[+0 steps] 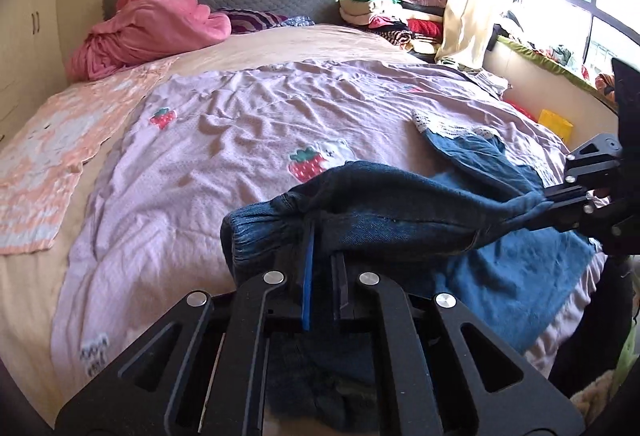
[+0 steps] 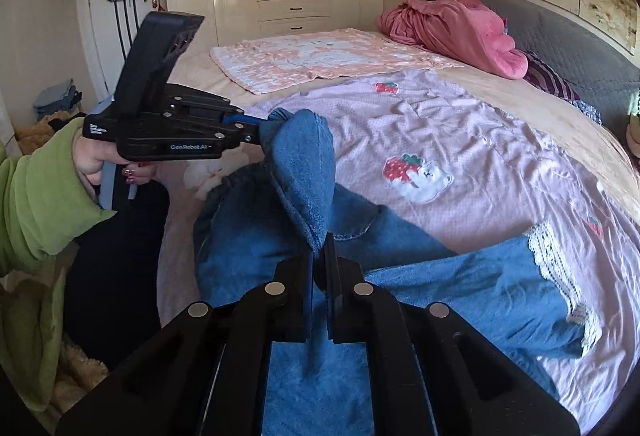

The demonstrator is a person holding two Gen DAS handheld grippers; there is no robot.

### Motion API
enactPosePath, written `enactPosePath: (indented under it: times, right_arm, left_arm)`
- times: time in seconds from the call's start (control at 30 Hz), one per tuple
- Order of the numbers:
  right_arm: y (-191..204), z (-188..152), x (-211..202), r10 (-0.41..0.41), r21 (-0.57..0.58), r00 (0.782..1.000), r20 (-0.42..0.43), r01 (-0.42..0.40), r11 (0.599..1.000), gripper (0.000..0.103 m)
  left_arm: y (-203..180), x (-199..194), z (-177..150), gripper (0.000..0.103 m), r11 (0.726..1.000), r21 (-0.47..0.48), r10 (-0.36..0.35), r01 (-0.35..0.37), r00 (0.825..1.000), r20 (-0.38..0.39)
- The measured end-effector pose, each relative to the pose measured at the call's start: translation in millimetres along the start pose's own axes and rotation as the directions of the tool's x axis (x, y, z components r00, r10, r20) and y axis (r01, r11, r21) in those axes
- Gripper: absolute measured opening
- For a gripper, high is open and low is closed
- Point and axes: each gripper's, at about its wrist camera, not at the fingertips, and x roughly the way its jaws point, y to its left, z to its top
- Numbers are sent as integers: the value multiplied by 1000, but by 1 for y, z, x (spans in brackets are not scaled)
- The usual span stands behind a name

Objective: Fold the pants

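The pants [image 2: 420,276], blue denim with a lace-trimmed hem, lie partly on the pink strawberry-print cover [image 1: 248,140] at the near edge of the bed, and one section of them is lifted clear of it, strung between the two tools. The left gripper [image 1: 320,260] has its jaws pressed together on the gathered elastic edge, the cloth bunching right at the fingertips and draping off to the right of them. The right gripper [image 2: 319,256] likewise has its jaws nipped shut on a raised peak of denim just ahead of its tips, with the rest of the garment spreading flat below and to the right of them, lace hem farthest out. In the right wrist view the left gripper [image 2: 256,130] is seen ahead and to the left, held by a hand in a green sleeve [image 2: 44,196], the fabric running as a ridge between the two pinches. The step looks like carrying this held edge over to lay one half on the other. To do it well, both grips should stay firm, the span between them should be kept lightly taut and level so no slack wrinkles in, and the edge should be lowered onto the flat part so seams line up before release. Beyond the jaws lie a peach blanket [image 2: 320,54] and a pink heap [image 1: 144,24] by the headboard.
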Motion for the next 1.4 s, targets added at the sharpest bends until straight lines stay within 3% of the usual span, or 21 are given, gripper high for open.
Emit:
enactPosePath:
  times: [0.2,0.53,0.77,1.0,1.07,1.23,1.3,1.4]
  right_arm:
    - [11,-31,5,18,95,1000,4,-18,995,4]
    - [38,-62,10,-6,117,1000,-13,7,993,5]
    - [40,-79,36,-10,161,997,-81,23,987,10]
    - [38,-84,33,7,195,998,-61,5,981,14]
    - [38,-85,33,12,202,998,-60,0,979,16]
    - [39,-87,31,31,209,998,-53,-19,978,23]
    - [41,-87,31,44,212,998,-50,-33,977,31]
    - [46,-86,29,44,202,997,-56,-32,979,33]
  left_arm:
    - [-13,-21,-35,2,1000,-21,7,-7,1000,-18]
    - [-25,-39,-66,2,999,-40,15,-16,999,-39]
    - [-23,-20,-84,4,999,-43,13,-18,992,-126]
    - [-24,-43,-84,8,998,-63,2,-11,990,-138]
    - [-24,-51,-82,17,997,-65,21,-30,991,-134]
    - [-25,-81,-69,19,995,-83,45,-52,995,-86]
    - [-29,-83,-59,21,996,-79,43,-48,997,-61]
    - [-41,-63,-40,22,997,-75,10,-14,998,-55]
